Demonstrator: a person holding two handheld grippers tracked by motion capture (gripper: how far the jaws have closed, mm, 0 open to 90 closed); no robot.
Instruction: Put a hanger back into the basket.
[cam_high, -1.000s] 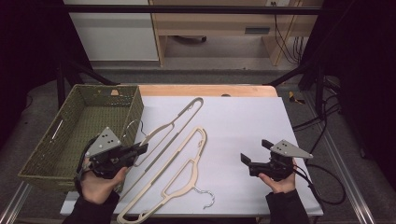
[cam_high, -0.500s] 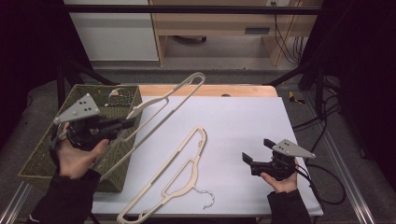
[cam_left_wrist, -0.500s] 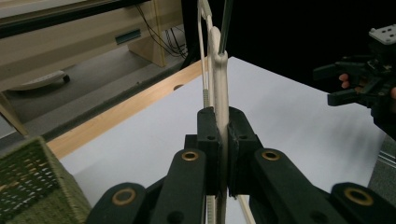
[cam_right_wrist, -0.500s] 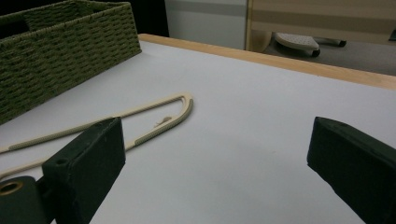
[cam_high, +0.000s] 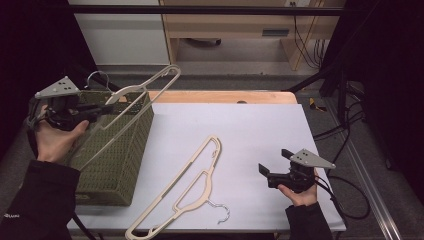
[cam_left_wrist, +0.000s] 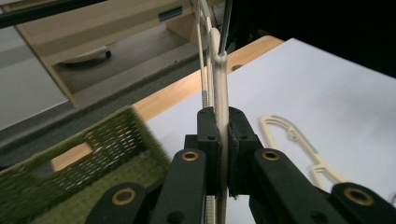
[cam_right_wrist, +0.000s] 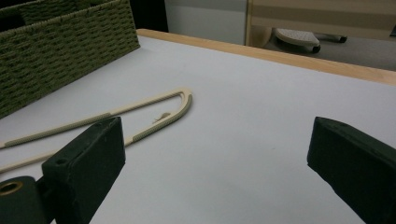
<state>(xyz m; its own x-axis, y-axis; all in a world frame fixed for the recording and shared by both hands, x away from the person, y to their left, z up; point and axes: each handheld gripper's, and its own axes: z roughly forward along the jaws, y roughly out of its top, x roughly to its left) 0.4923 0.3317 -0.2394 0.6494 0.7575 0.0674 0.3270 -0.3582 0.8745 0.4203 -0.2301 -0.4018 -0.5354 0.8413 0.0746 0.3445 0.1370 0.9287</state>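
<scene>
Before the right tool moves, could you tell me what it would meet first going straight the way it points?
Probably the hanger lying on the table; the open right tool points left toward it, with bare tabletop between. Depth is hard to judge.

The right tool (cam_right_wrist: 217, 168) hangs low over the white desk (cam_right_wrist: 261, 107), its two black jaws standing wide apart with nothing between them. A cream hanger (cam_right_wrist: 140, 116) lies flat on the desk beyond the left jaw. A green woven basket (cam_right_wrist: 60, 42) stands at the upper left.
</scene>
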